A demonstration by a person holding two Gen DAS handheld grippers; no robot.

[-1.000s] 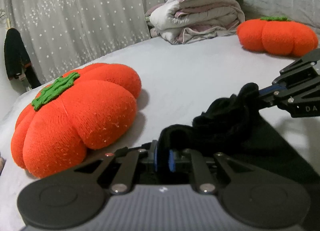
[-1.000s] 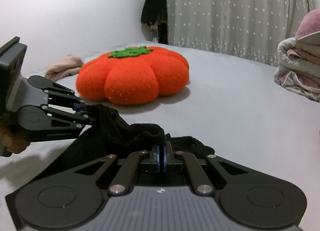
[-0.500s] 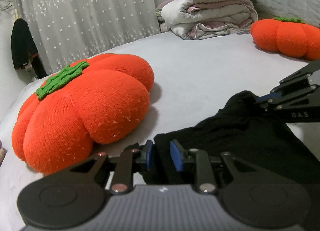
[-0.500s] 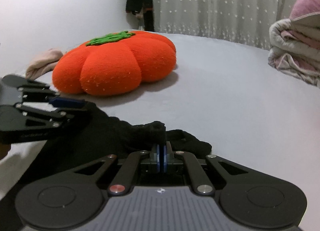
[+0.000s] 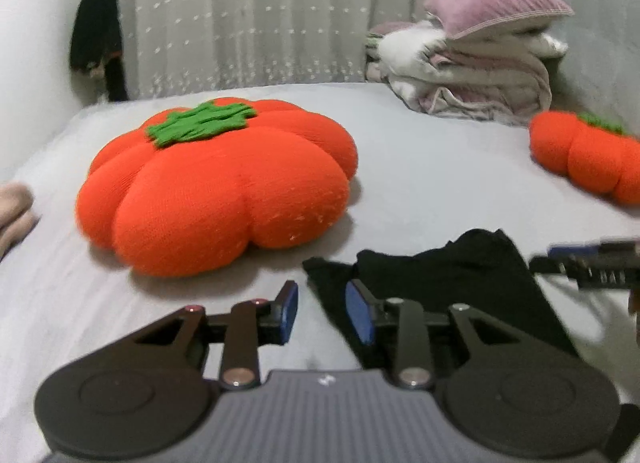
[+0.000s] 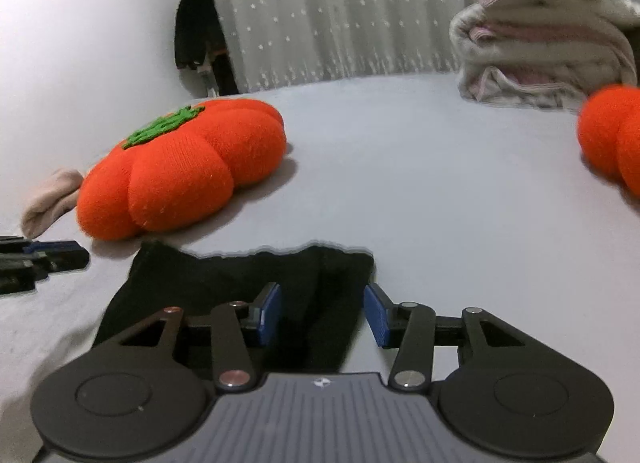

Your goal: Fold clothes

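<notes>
Black knitted fabric, a dark garment point(image 6: 248, 283), is laid flat on the pale grey bed sheet point(image 6: 420, 191), its far edge running roughly straight across and a fold line seen down its right part. The right gripper point(image 6: 322, 315) is held just above the garment's near right portion with its blue-padded fingers point(image 6: 269, 313) spread wide; nothing is clasped between them. The left gripper point(image 5: 322, 311) is likewise seen parted, empty, with its right pad over the garment's left edge and its left pad over bare sheet. In the left wrist view the garment point(image 5: 452, 275) is found to the right of centre, and the right gripper's tip is glimpsed, blurred, just beside its right edge. A large orange knitted pumpkin cushion with a green stem patch point(image 5: 216, 183) is set beyond the garment, near but apart from it. A second orange pumpkin cushion point(image 5: 588, 159) is placed far right. A stack of folded white and pink bedding point(image 5: 472, 79) is piled by the star-dotted grey curtain point(image 5: 248, 15).
</notes>
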